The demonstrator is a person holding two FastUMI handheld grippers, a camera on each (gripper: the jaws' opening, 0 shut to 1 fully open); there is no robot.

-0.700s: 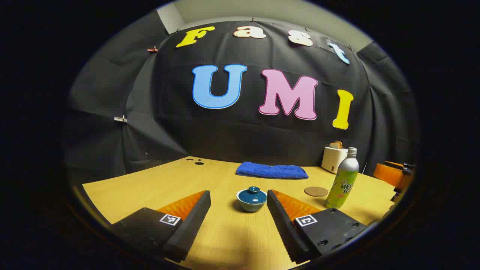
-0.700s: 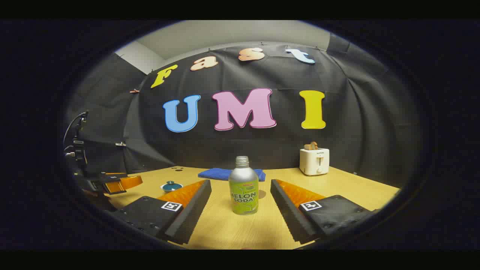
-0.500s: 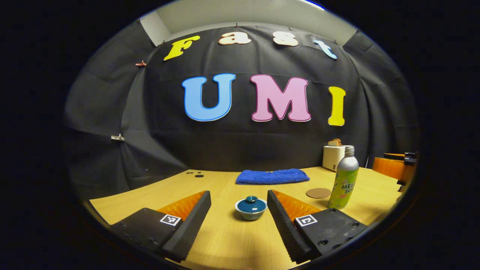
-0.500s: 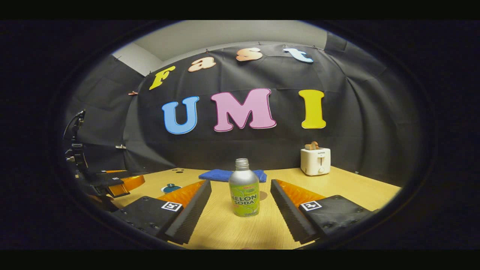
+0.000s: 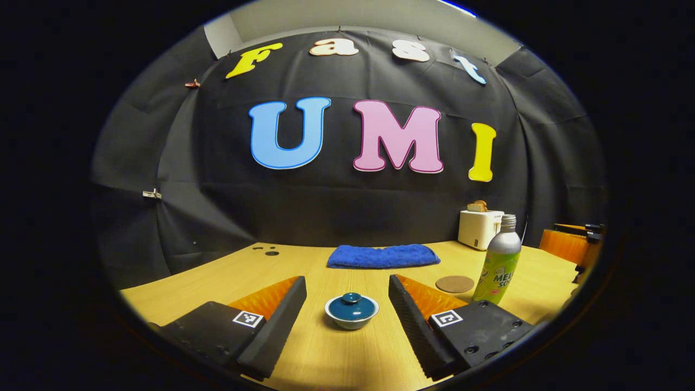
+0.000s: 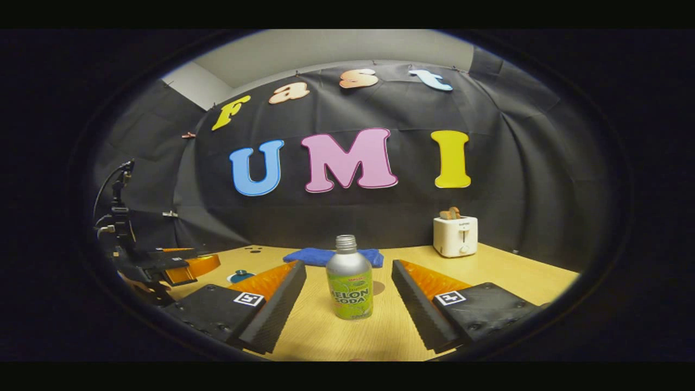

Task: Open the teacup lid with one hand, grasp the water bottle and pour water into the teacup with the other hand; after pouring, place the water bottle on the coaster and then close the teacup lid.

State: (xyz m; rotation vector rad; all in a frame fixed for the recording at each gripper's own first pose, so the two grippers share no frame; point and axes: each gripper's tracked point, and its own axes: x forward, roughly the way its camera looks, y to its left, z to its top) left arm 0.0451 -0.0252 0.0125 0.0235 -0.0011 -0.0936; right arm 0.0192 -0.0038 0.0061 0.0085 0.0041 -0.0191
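My left gripper (image 5: 347, 309), released, frames the lidded teacup (image 5: 352, 311) on the counter (image 5: 217, 277). The coaster (image 5: 455, 283) lies just beside the water bottle (image 6: 349, 284), which stands upright between my right gripper's (image 6: 348, 304) spread fingers and half hides the blue towel (image 6: 309, 255).

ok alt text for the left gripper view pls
The open left gripper points at a lidded teacup standing on a wooden table. To the right stand a water bottle and a round coaster; behind lie a blue towel and a toaster.
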